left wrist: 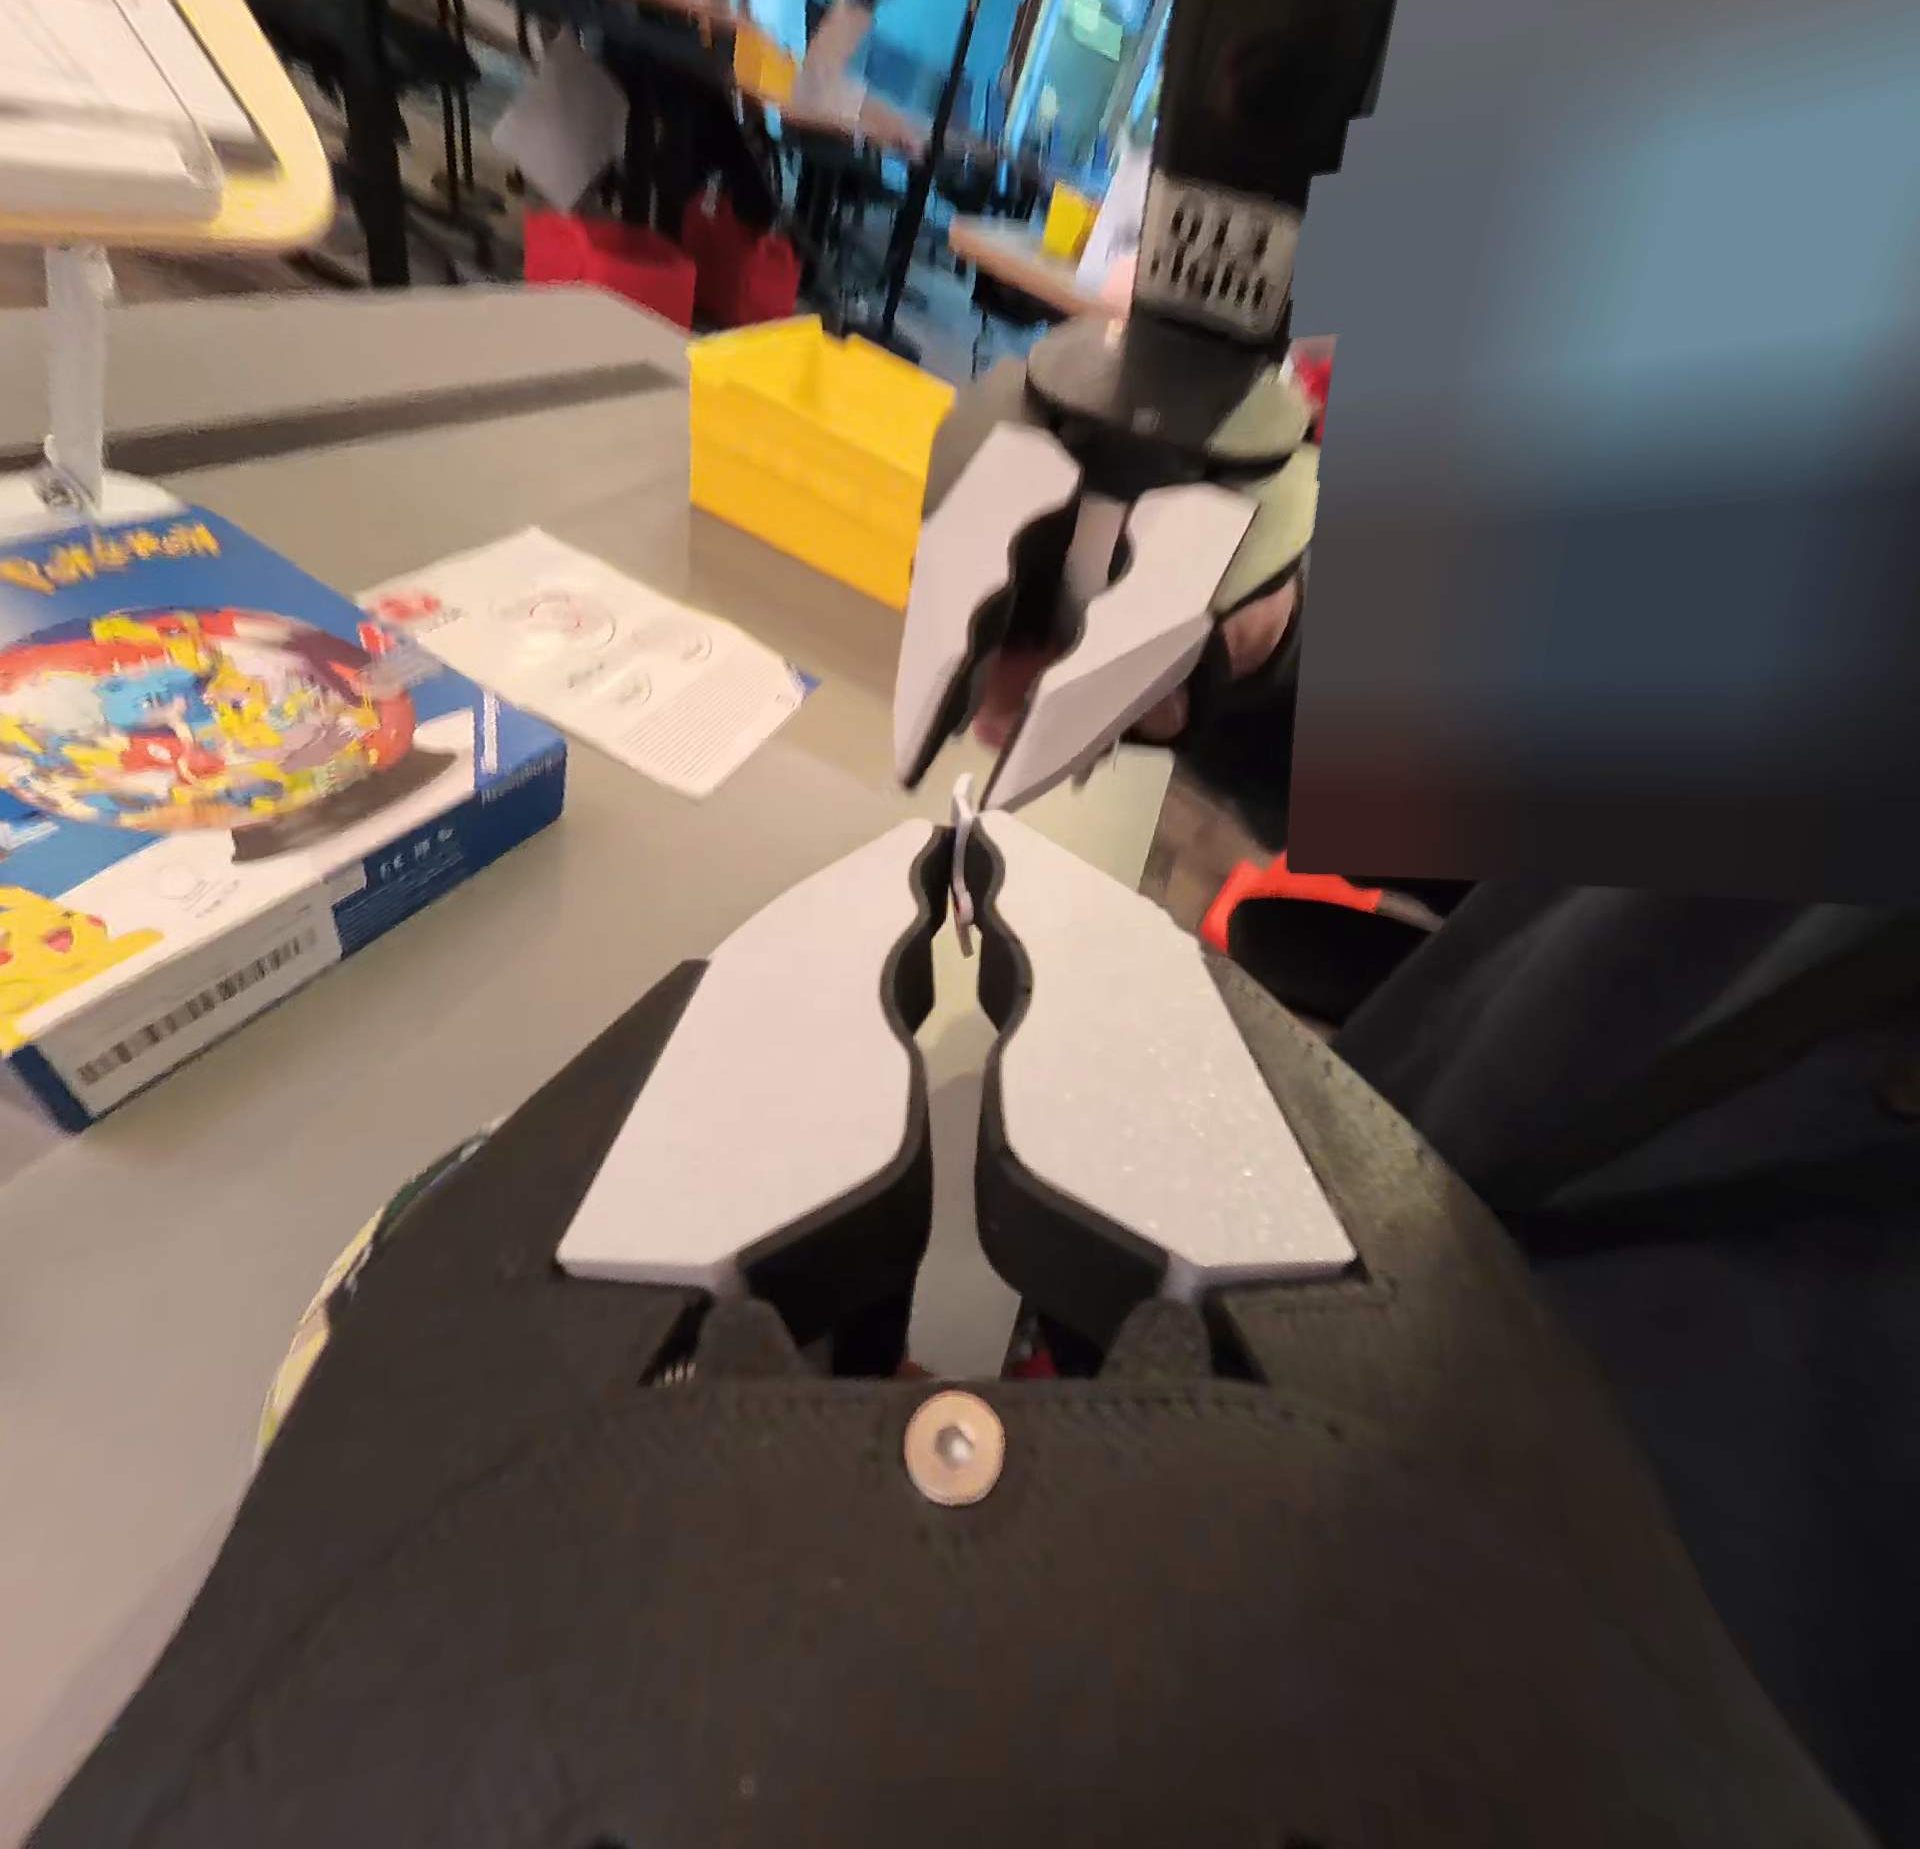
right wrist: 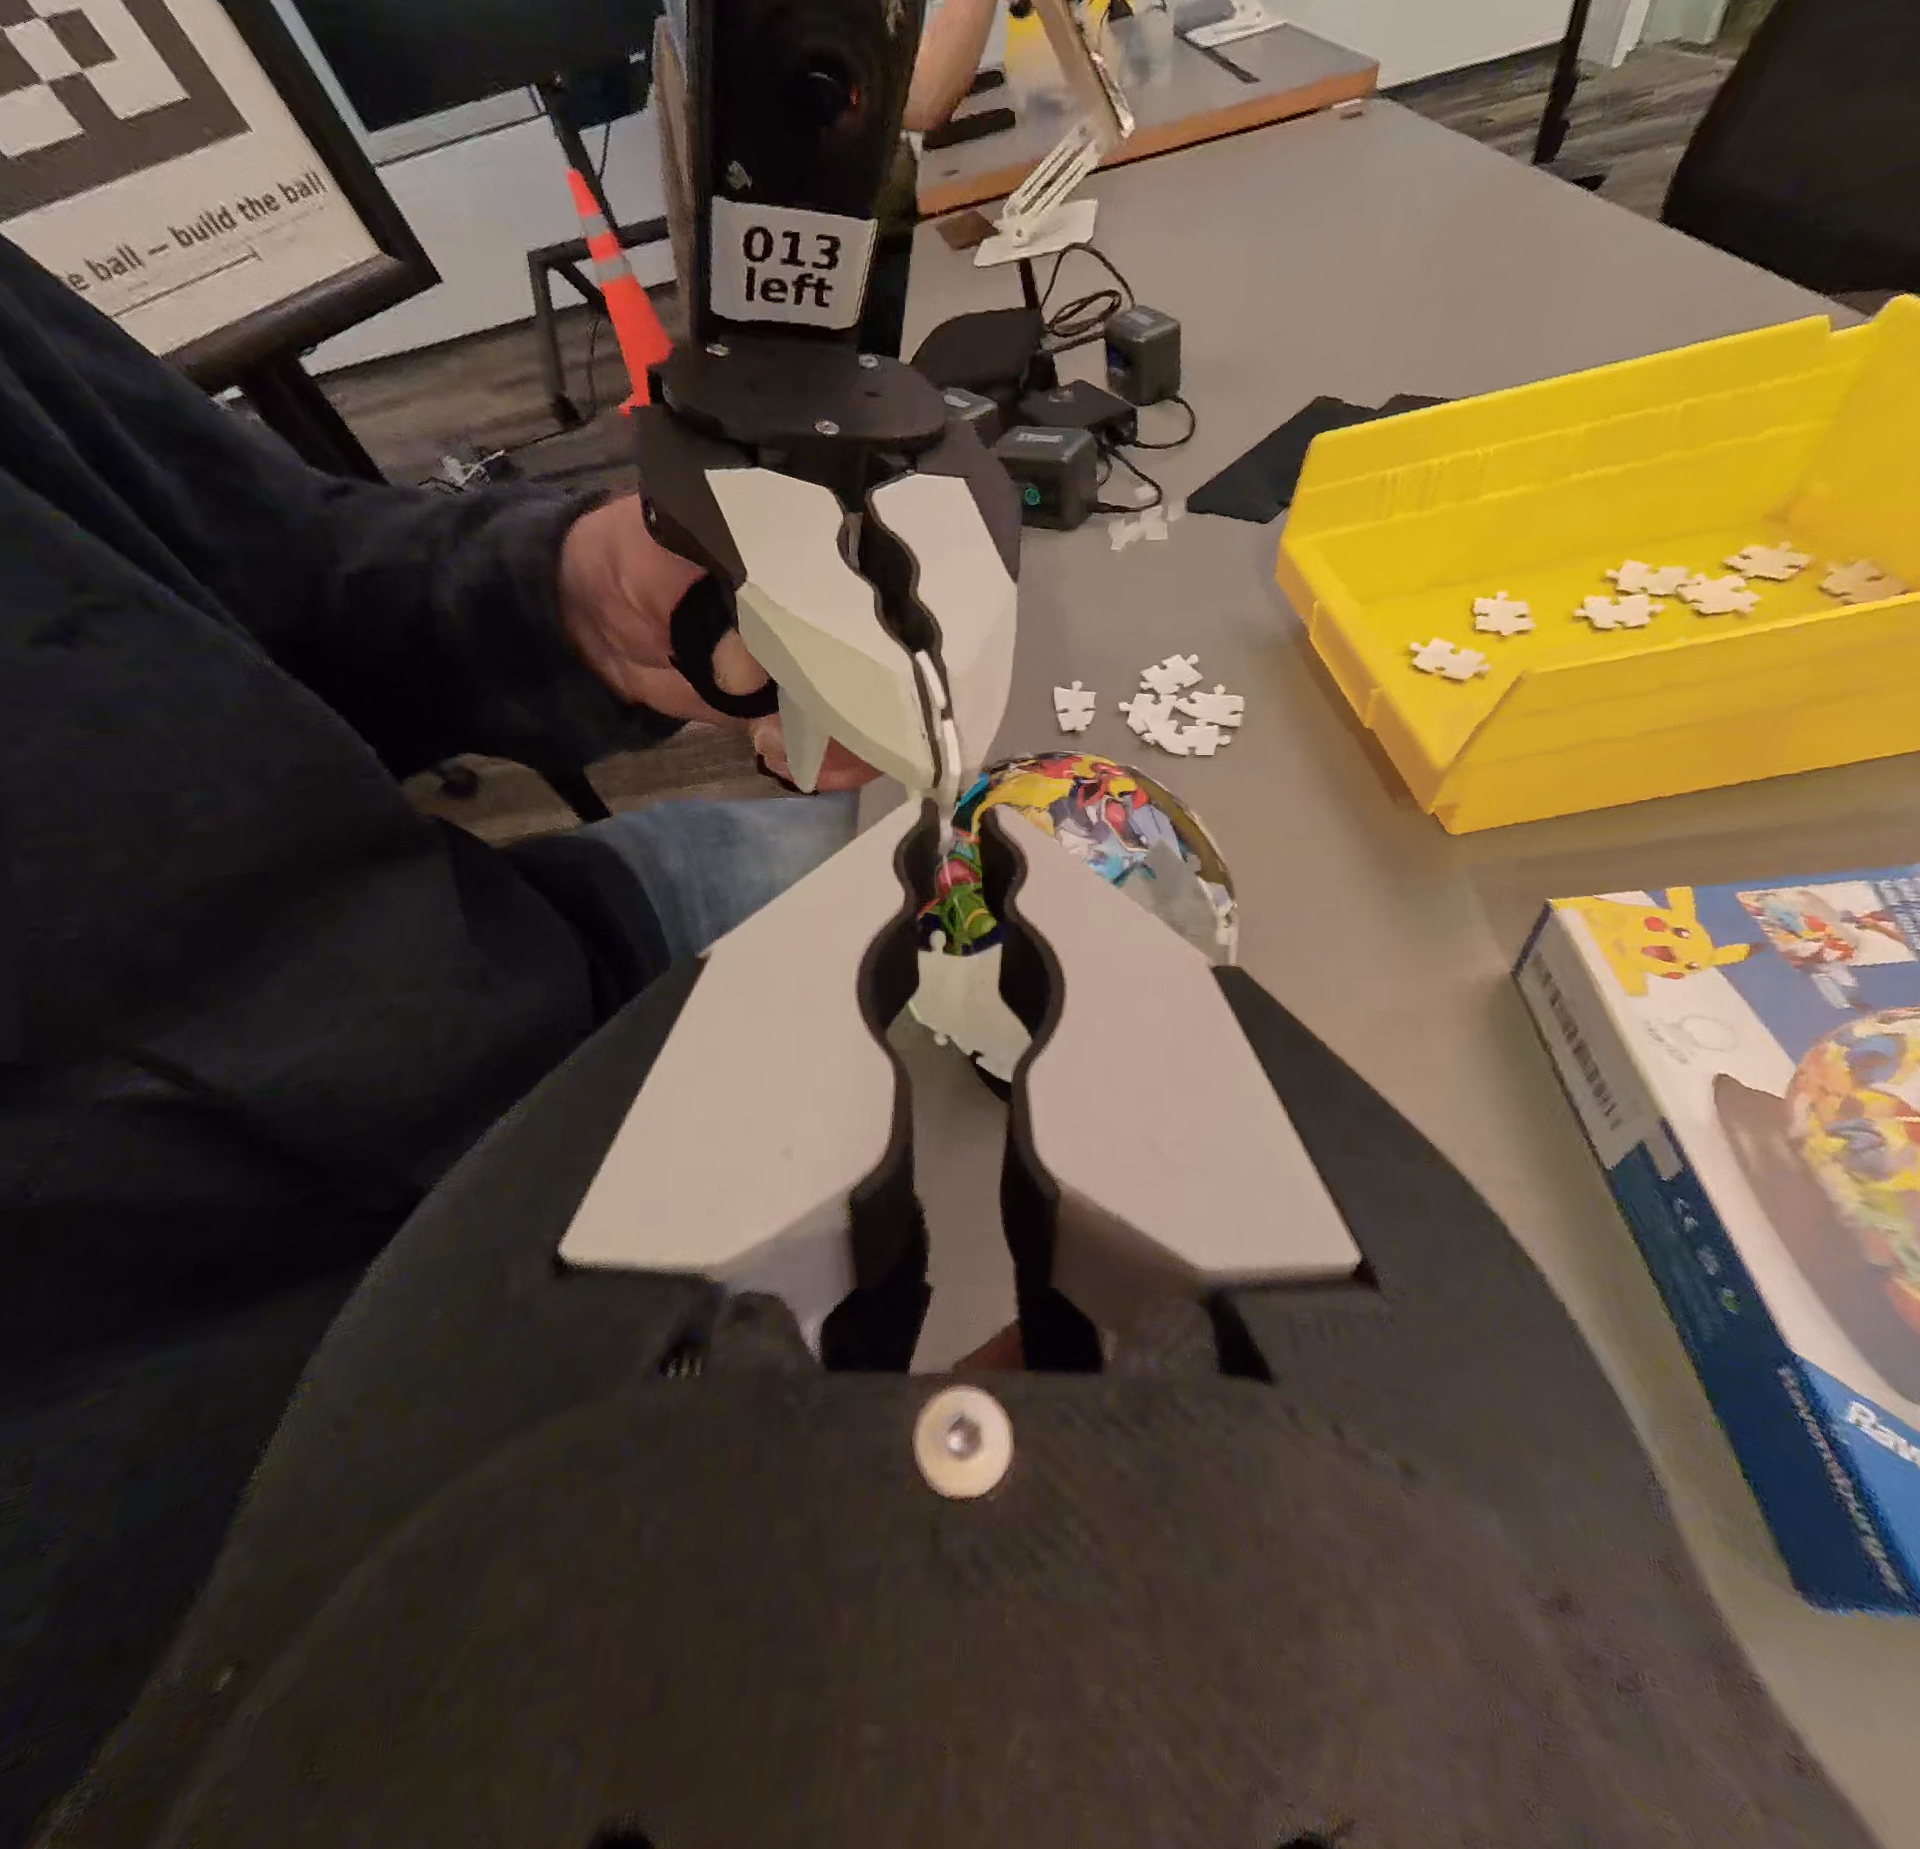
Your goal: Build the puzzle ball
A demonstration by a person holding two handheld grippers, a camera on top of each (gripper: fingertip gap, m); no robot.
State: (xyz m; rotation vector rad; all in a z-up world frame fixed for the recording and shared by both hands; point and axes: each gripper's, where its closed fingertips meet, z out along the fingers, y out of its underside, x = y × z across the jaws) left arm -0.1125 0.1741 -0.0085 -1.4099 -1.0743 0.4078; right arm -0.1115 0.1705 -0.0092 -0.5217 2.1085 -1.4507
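The left hand-held gripper [left wrist: 961,843] pinches a white puzzle piece [left wrist: 964,864] edge-on, the right hand-held gripper [right wrist: 961,823] nearly closed at its tip, and only the right wrist view shows the colourful half-built ball [right wrist: 1101,843] on the table [right wrist: 1351,365].

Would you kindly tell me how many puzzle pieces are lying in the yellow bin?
7 puzzle pieces show on the floor of the yellow bin, in a loose row running from near its front wall toward the back right. More may be hidden beyond the picture's edge.

left gripper [left wrist: 961,843]: jaws pinched | right gripper [right wrist: 961,823]: jaws pinched, tip-to-tip
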